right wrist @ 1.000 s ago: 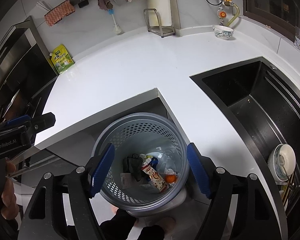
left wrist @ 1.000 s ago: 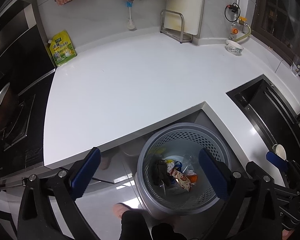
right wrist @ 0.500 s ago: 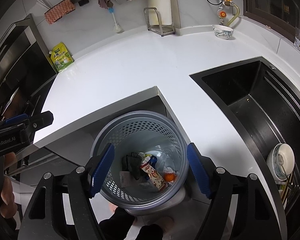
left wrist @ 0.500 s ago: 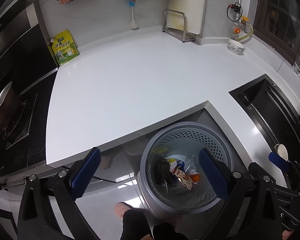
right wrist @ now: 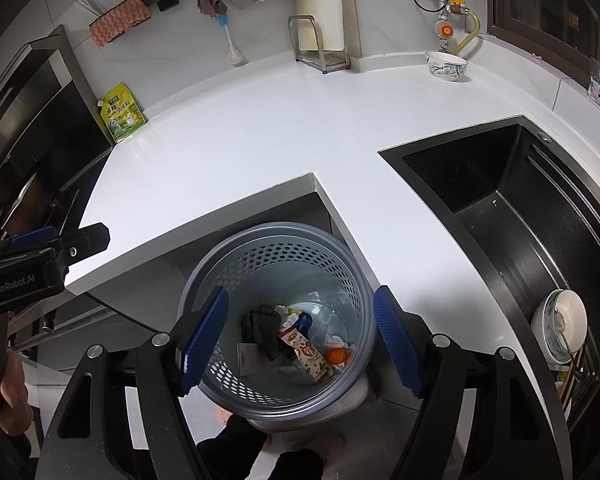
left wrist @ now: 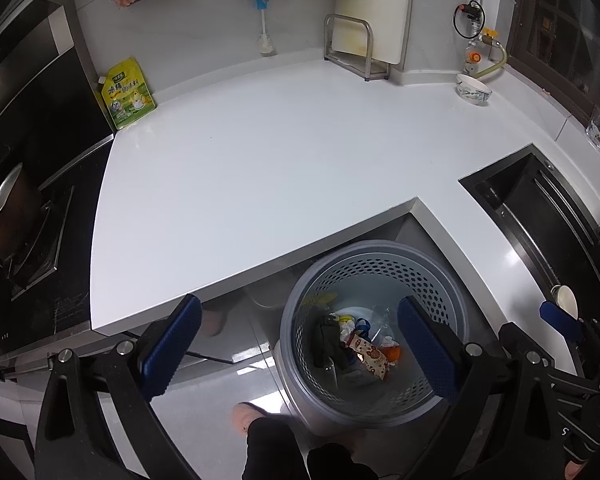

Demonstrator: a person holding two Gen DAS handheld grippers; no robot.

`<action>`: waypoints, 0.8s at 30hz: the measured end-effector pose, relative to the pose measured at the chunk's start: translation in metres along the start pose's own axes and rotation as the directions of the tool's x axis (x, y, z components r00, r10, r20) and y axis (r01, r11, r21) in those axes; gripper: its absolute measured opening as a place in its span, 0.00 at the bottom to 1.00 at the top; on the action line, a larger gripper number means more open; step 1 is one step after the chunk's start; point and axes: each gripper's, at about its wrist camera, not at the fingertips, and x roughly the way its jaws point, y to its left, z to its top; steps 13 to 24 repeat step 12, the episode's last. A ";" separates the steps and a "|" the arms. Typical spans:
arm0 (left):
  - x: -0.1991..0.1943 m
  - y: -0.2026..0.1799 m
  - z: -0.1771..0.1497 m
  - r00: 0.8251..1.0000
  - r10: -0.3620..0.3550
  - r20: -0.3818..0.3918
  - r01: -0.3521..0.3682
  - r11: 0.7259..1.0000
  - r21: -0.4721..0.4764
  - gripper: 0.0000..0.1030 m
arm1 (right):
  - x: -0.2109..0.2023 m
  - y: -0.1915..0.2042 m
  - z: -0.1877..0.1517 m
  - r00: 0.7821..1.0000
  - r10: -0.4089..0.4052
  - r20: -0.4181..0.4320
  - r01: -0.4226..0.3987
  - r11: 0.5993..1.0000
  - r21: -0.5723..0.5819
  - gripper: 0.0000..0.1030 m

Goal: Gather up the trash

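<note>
Left gripper (left wrist: 300, 348) jaws spread wide and empty, held above the waste basket (left wrist: 452, 276) and offset to its left, right gripper (right wrist: 300, 340) likewise agape, empty, centred over the basket.

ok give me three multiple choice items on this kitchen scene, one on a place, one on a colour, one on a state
1. Where does the yellow-green pouch stand?
A. in the sink
B. on the countertop by the stove
C. in the trash basket

2. What colour is the round fruit in the trash basket?
A. orange
B. purple
C. green

3. How do the right gripper jaws stand?
A. shut on a wrapper
B. shut on nothing
C. open and holding nothing

Answers: 1 B, it leans at the counter's left end. 2 A, it shows orange among the wrappers. 3 C, the blue pads sit wide apart over the basket.
</note>
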 end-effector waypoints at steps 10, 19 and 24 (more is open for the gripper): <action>0.001 0.003 0.000 1.000 -0.007 -0.008 0.007 1.000 -0.023 0.94 | 0.002 0.001 0.000 1.000 0.001 0.001 -0.001 1.000 -0.002 0.69; 0.001 0.004 0.000 1.000 -0.009 -0.010 0.008 1.000 -0.029 0.94 | 0.002 0.001 0.000 1.000 0.001 0.002 -0.001 1.000 -0.003 0.69; 0.001 0.004 0.000 1.000 -0.009 -0.010 0.008 1.000 -0.029 0.94 | 0.002 0.001 0.000 1.000 0.001 0.002 -0.001 1.000 -0.003 0.69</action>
